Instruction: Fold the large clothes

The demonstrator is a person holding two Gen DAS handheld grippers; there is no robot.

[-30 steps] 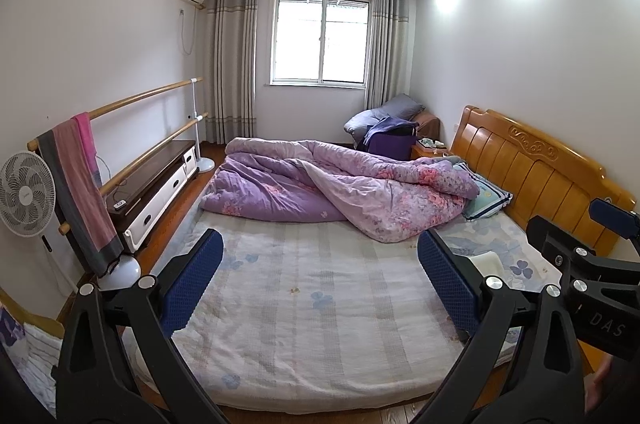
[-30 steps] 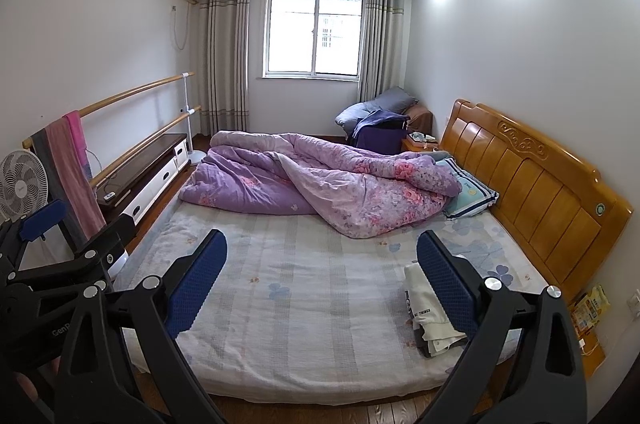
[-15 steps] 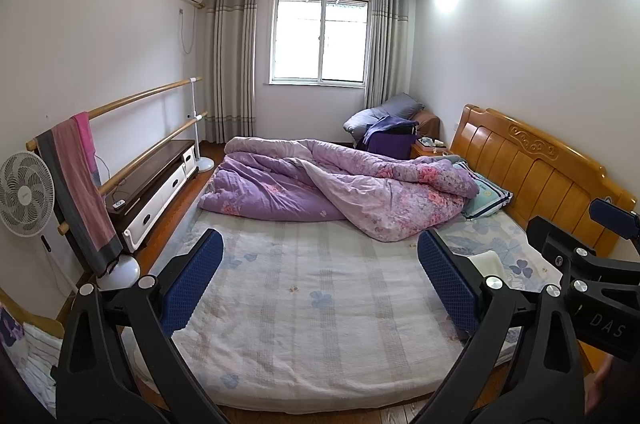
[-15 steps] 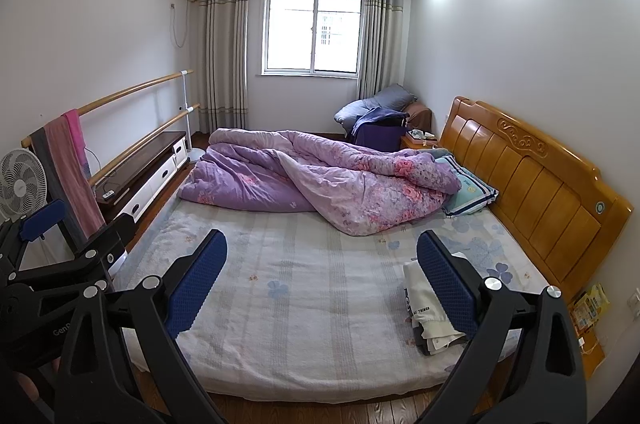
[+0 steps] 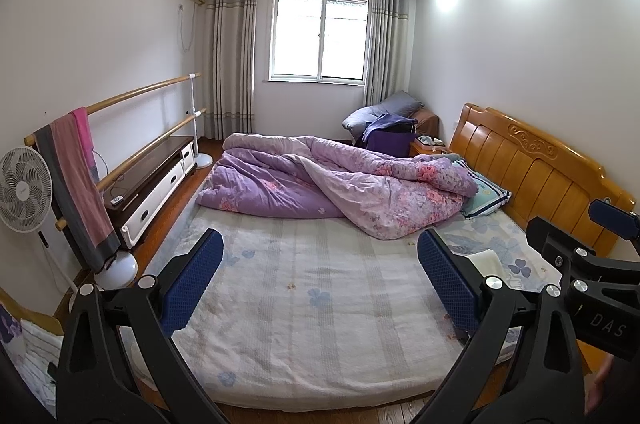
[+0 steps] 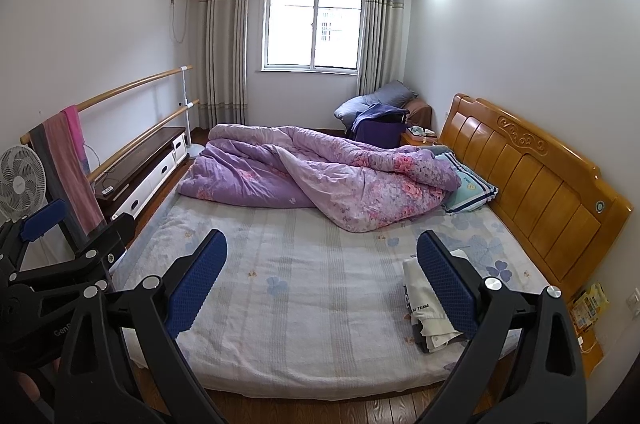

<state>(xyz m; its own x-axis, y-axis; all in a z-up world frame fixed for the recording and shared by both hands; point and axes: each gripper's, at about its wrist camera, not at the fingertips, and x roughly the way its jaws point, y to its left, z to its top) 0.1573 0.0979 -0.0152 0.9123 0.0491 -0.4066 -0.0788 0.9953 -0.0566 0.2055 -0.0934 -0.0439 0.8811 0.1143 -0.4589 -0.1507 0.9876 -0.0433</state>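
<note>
A stack of folded clothes [image 6: 424, 308], cream on top with dark pieces under it, lies on the bed's near right corner; in the left wrist view only a cream corner [image 5: 486, 260] shows behind the right finger. My left gripper [image 5: 320, 284] is open and empty, held above the foot of the bed [image 5: 312, 336]. My right gripper [image 6: 322, 284] is open and empty, beside the left one, with its right finger in front of the stack. Each gripper shows at the edge of the other's view.
A crumpled purple floral quilt [image 6: 320, 176] covers the far half of the bed, with a pillow [image 6: 468, 188] by the wooden headboard [image 6: 532, 176]. On the left stand a fan [image 6: 20, 180], a barre with a hanging towel [image 6: 68, 160] and a low cabinet [image 6: 140, 168].
Both views have shifted only slightly; the right gripper has drifted a little back from the bed. Both grippers stay open and empty.
</note>
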